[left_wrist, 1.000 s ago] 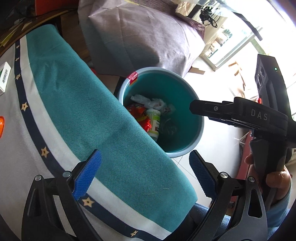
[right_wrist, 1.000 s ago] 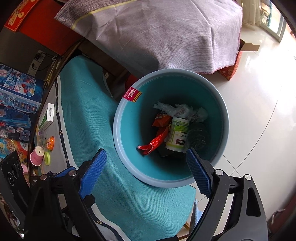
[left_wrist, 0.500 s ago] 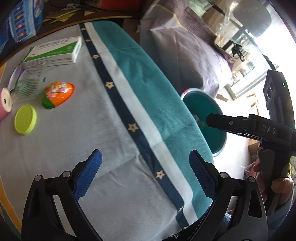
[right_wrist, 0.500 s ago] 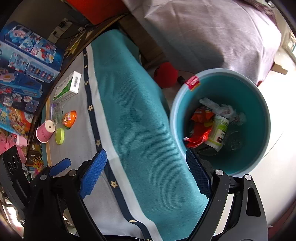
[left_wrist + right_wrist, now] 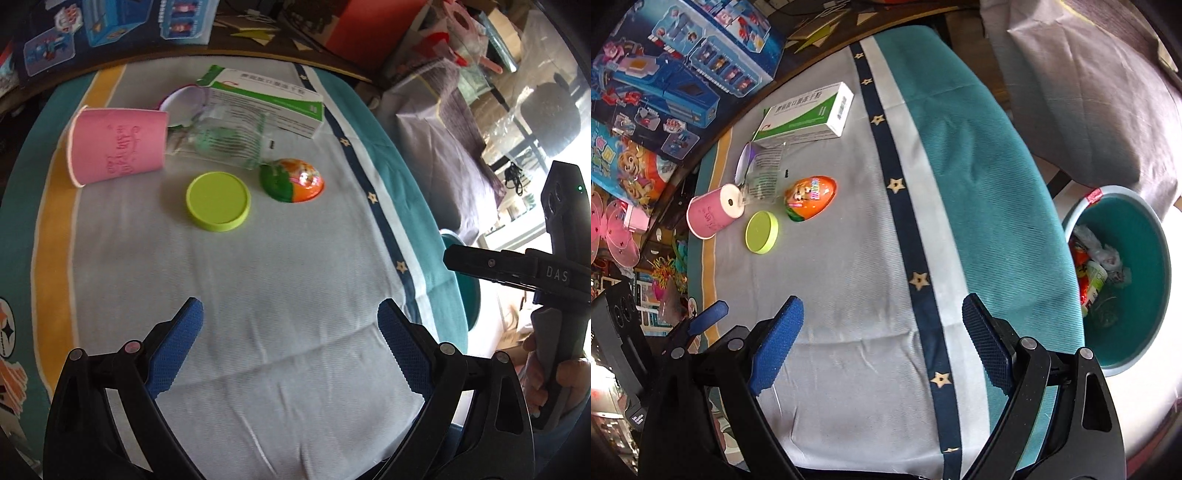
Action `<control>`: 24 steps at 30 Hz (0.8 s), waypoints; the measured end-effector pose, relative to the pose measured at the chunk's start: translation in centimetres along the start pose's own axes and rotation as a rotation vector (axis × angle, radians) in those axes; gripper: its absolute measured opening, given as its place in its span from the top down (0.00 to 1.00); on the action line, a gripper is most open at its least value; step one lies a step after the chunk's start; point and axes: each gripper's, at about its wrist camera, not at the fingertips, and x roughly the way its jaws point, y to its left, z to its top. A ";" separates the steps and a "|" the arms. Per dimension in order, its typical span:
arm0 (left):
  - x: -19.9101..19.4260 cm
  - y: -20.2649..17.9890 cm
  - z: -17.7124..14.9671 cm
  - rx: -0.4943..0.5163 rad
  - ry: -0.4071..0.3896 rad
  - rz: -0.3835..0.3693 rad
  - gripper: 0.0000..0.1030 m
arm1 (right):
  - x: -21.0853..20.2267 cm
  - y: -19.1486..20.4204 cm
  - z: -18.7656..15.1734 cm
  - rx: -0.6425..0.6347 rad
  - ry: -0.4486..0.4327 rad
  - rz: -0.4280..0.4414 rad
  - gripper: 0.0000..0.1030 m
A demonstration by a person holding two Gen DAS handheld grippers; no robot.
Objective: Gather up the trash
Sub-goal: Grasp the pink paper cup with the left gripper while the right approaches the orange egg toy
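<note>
Both your tongs, left gripper (image 5: 290, 325) and right gripper (image 5: 882, 321), are spread wide with nothing in them. The trash sits clustered at the far end of the tablecloth (image 5: 258, 295): pink paper cup (image 5: 118, 146) on its side, lime lid (image 5: 218, 201), orange-green plastic egg (image 5: 810, 197). I'd guess the cup's light and crushable (pinch across the rim, gently). The egg looks slick, so take it across the middle. The bin (image 5: 1123, 280) waits off the table's edge.

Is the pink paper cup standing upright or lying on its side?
On its side: the pink paper cup lies on the tablecloth, its round base facing sideways.
</note>
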 end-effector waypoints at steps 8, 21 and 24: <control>-2.5 8.1 1.0 -0.083 -0.054 0.080 0.07 | 2.3 4.7 1.1 -0.072 0.039 -0.008 0.19; -2.9 14.8 4.1 -0.079 -0.102 0.117 0.08 | 5.9 9.4 3.6 -0.129 0.088 -0.049 0.19; -2.7 15.4 5.3 -0.061 -0.116 0.110 0.08 | 6.3 10.4 4.5 -0.138 0.082 -0.056 0.19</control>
